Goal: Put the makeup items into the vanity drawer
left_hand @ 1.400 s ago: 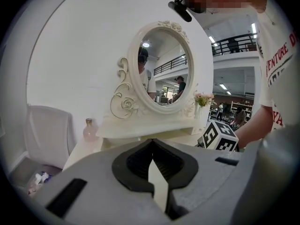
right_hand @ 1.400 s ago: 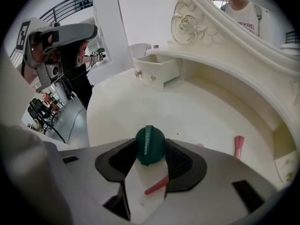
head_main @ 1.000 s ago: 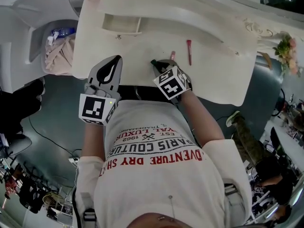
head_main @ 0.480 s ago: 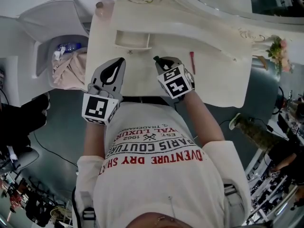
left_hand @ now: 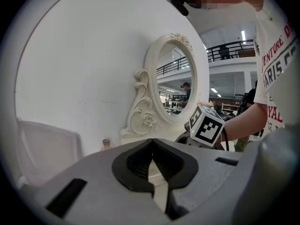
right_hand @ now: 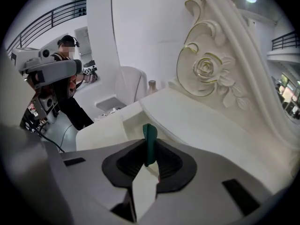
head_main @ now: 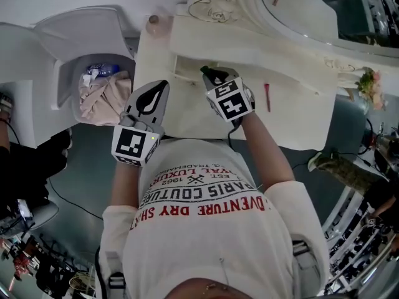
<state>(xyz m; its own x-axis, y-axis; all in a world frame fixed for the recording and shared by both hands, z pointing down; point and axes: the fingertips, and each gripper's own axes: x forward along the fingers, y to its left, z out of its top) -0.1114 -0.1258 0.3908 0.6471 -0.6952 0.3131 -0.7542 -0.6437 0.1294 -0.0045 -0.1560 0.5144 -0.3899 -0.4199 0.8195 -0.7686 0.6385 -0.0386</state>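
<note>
In the head view my right gripper (head_main: 210, 73) hangs over the small open drawer (head_main: 186, 72) of the cream vanity (head_main: 187, 114). A thin dark green makeup stick (right_hand: 150, 142) stands upright between its pads; the jaws have just been opening a little, and the stick is still pinched at the tips (right_hand: 149, 149). The drawer's open box (right_hand: 123, 123) lies just beyond it. My left gripper (head_main: 162, 87) hovers over the vanity's front left part, shut and empty (left_hand: 151, 150). A red makeup stick (head_main: 267, 96) lies on the tabletop to the right.
An ornate oval mirror (head_main: 293, 8) rises at the back of the vanity, and a small bottle (head_main: 153, 20) stands on its back left corner. Left of the vanity, a white seat or tub holds pink cloth (head_main: 103, 95). Flowers (head_main: 369, 83) stand at the far right.
Both grippers have moved forward and up over the vanity. The right one carried the green stick from the middle of the tabletop to the open drawer. The red stick has stayed on the tabletop.
</note>
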